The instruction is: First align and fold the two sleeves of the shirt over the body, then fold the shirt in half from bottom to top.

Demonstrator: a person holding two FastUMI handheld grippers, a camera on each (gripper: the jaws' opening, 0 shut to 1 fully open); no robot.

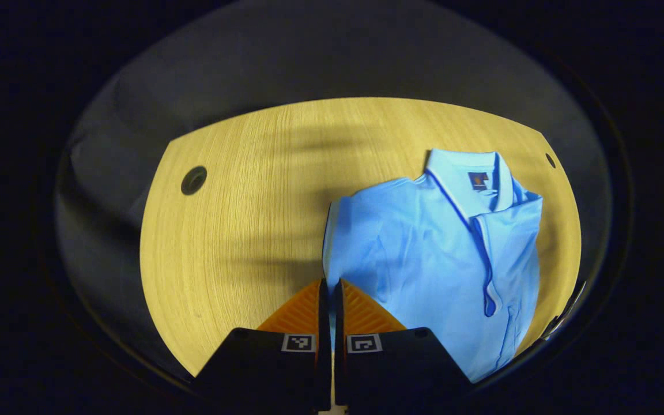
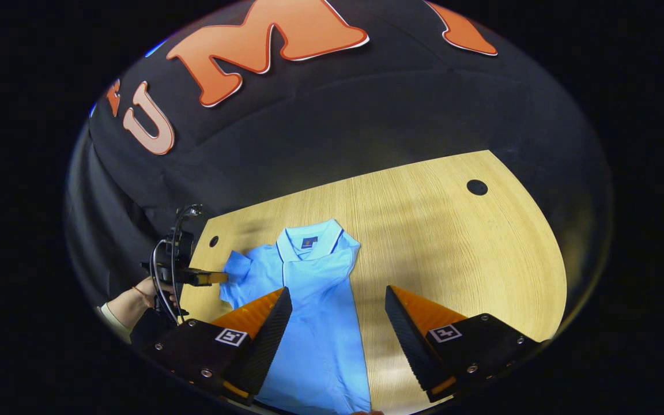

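Our left fingers (image 1: pixel 330 288) pinch the shirt (image 1: pixel 424 253) edge; right fingers (image 2: pixel 338 323) gape empty. We should fold the sleeve (image 2: pixel 237 266) squarely.

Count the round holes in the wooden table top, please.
2. In the right gripper view, one dark round hole lies near the light wooden table's far right corner; the other lies at the far left corner, beside the light blue polo shirt.

Right tool (image 2: pixel 338 314) gapes above shirt (image 2: pixel 314 323).
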